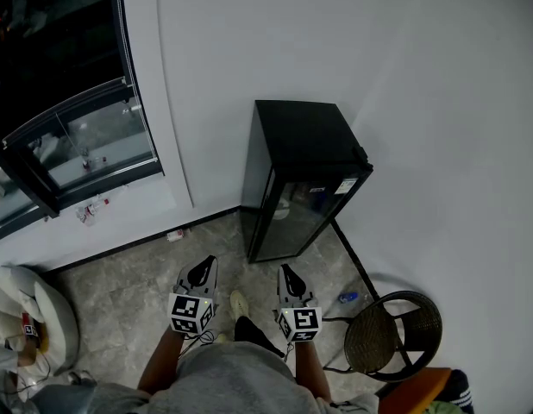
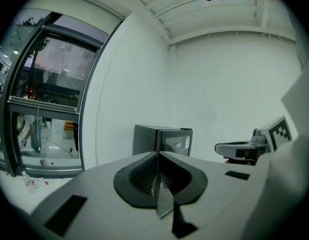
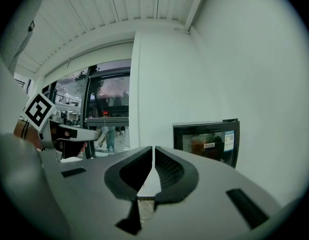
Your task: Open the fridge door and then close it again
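A small black fridge (image 1: 297, 175) with a glass door stands on the floor in the corner against the white wall, its door closed. It also shows ahead as the fridge (image 2: 163, 140) in the left gripper view and the fridge (image 3: 208, 140) in the right gripper view. My left gripper (image 1: 203, 272) and right gripper (image 1: 288, 275) are held side by side in front of me, some way short of the fridge, both shut with nothing between the jaws. The left gripper (image 2: 158, 155) and the right gripper (image 3: 153, 149) point roughly level toward the fridge.
A round wicker chair (image 1: 394, 334) stands at the right near a small blue item (image 1: 348, 297) on the floor. A dark-framed window (image 1: 72, 141) runs along the left wall. A white seat (image 1: 25, 313) sits at lower left. Small litter (image 1: 174, 235) lies by the wall.
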Tool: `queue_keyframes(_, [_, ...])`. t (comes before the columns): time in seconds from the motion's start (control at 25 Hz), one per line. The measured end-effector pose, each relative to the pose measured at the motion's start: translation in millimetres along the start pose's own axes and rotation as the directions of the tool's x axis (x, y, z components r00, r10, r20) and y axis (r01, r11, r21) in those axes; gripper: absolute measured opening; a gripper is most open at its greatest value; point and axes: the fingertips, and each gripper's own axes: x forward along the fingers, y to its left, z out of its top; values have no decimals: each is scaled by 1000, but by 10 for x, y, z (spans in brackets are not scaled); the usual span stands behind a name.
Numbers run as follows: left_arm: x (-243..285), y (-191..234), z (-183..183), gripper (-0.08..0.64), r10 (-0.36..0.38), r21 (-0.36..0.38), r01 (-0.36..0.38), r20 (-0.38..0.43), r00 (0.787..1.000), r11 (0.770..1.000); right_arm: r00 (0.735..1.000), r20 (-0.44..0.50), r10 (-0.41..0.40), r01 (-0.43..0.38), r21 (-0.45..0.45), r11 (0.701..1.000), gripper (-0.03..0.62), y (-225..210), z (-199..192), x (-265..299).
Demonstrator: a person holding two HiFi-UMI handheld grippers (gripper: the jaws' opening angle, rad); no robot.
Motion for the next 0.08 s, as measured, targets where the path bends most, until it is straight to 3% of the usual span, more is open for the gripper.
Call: queue_keyframes(0.08, [10,9,-2,15,1,0,-1,-2,1000,1000,1000,-2,0,0,0,1000,35,0,-7,9])
